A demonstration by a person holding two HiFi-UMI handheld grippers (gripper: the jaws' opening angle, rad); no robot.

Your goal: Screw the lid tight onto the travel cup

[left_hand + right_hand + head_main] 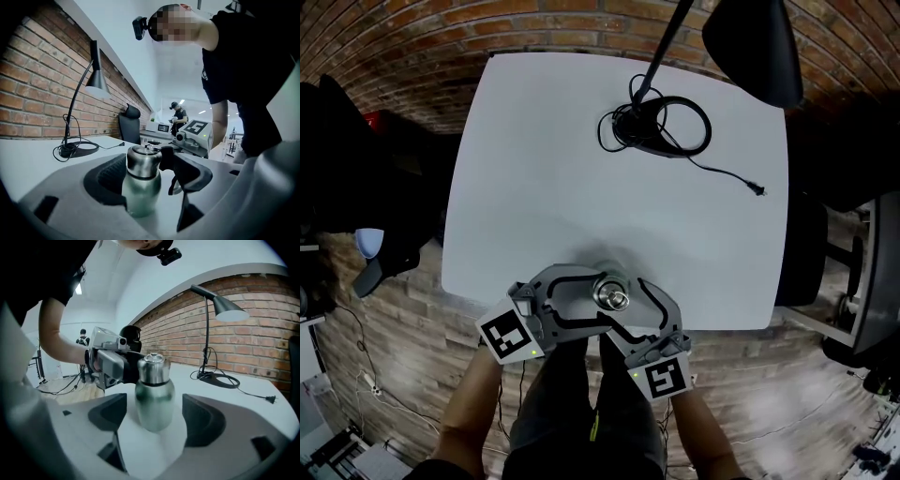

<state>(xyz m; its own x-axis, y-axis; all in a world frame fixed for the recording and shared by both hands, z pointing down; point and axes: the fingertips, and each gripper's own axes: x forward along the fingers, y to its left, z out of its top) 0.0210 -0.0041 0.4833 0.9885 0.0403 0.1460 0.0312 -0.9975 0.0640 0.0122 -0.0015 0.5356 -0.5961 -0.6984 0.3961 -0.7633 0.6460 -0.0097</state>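
Observation:
A green metal travel cup (154,401) with a steel lid (152,367) on top stands upright on the white table (581,169), close to its near edge. From above, the lid (612,299) shows between both grippers. My left gripper (147,180) reaches in from the left; the cup (140,192) stands between its jaws, close to the left pad and clear of the right one. My right gripper (154,420) comes from the right with its jaws either side of the cup, a gap showing on both sides. Both stand open.
A black desk lamp's base (661,127) with its coiled cord sits at the table's far side, its plug (757,190) lying to the right. The lamp head (755,42) hangs over the far right corner. A brick wall runs behind. The near table edge lies just below the cup.

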